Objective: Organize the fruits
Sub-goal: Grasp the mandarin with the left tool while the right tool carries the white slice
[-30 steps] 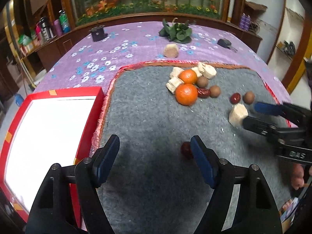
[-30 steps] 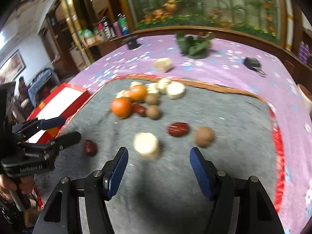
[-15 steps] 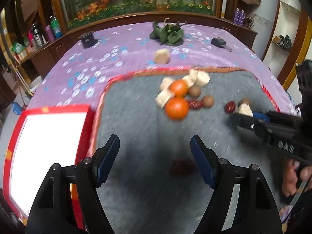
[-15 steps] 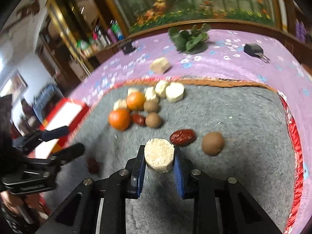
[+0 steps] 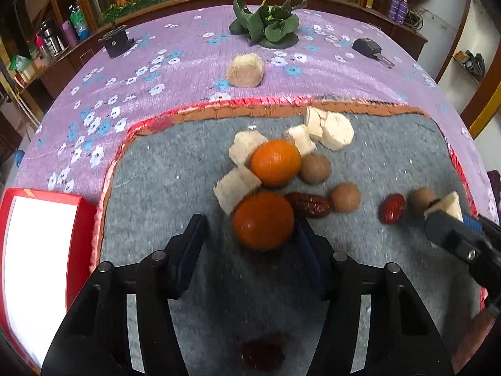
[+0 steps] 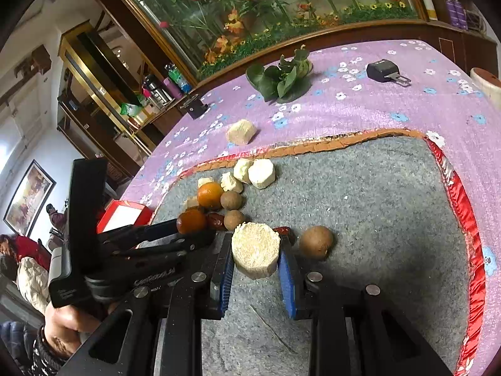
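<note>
oranges point(image 5: 275, 163): 2 | red dates point(image 5: 308, 204): 3 | longans point(image 5: 315, 169): 3

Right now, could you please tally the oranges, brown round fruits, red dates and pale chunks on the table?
Oranges: 2
Brown round fruits: 3
Red dates: 3
Pale chunks: 7
Total: 15

No text can be read with any certainty. In the right wrist view the body of the left gripper point(image 6: 191, 238) carries a line of raised lettering at about eight o'clock, but it is tilted and too blurred to make out. The bottles on the shelf point(image 6: 156, 91) at about ten o'clock have coloured labels too small to read. Nothing legible appears elsewhere.
</note>
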The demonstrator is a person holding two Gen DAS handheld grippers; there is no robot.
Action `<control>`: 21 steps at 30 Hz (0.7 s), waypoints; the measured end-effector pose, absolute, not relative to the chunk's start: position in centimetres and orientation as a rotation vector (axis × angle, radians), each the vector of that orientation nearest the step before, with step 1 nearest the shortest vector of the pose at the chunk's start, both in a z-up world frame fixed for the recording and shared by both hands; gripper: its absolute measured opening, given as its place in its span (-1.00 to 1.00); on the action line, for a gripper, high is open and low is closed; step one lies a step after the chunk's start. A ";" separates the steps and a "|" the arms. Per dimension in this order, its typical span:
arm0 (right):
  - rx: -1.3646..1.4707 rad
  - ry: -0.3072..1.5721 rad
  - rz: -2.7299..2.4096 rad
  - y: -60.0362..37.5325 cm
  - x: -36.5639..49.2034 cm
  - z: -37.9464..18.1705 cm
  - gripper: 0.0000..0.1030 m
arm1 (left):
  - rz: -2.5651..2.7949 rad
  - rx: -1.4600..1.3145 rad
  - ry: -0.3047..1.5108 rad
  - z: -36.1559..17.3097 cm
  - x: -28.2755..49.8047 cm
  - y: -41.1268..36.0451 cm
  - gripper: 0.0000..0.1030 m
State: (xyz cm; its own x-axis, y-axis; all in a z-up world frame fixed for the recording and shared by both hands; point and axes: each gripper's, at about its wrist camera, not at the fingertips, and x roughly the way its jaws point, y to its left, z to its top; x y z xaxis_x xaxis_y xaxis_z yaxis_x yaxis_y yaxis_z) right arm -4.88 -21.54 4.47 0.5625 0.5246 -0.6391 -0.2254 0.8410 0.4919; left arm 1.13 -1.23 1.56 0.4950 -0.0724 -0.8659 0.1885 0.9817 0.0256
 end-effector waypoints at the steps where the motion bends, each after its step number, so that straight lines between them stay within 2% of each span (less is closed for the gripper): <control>1: 0.375 0.869 0.454 -21.5 -4.9 4.5 -0.49 | -0.158 0.114 1.039 1.6 1.3 -1.1 0.05; 5: 0.363 0.867 0.450 -21.3 -4.8 4.4 -0.49 | -0.158 0.090 1.019 1.7 1.3 -0.9 -0.04; 10: 0.344 0.868 0.451 -20.9 -4.8 4.3 -0.49 | -0.171 0.033 0.983 1.9 0.5 0.4 -0.34; 21: 0.283 0.803 0.457 -19.9 -5.4 4.7 -0.50 | -0.184 -0.045 0.920 4.5 -5.5 4.4 -0.34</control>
State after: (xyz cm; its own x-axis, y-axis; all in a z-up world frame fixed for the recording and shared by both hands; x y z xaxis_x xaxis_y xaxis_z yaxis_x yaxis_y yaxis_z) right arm -5.43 -19.91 4.68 0.6055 0.4944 -0.6237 -0.2844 0.8663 0.4105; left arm -5.55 4.43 4.49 0.5916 -0.1773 -0.7865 0.1387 0.9834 -0.1174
